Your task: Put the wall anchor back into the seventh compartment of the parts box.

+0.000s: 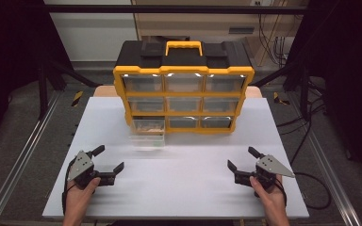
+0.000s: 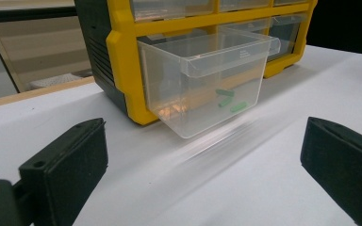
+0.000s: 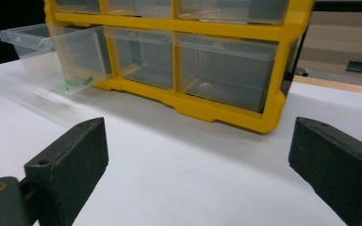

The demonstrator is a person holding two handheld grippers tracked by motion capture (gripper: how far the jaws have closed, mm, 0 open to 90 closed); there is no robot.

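Clear drawer (image 1: 147, 133) being left pulled out of organizer (image 1: 184, 87), bottom-left slot, frame centre; green pieces (image 2: 227, 100) lying inside. Both grippers (image 1: 104, 161) (image 1: 241, 159) being held low, fingers wide, empty. Drawer judged light, rigid, slippery; front lip being favoured for grasp.

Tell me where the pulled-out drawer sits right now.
In the high view the clear drawer juts from the bottom-left slot of the yellow organizer, ahead of the left gripper.
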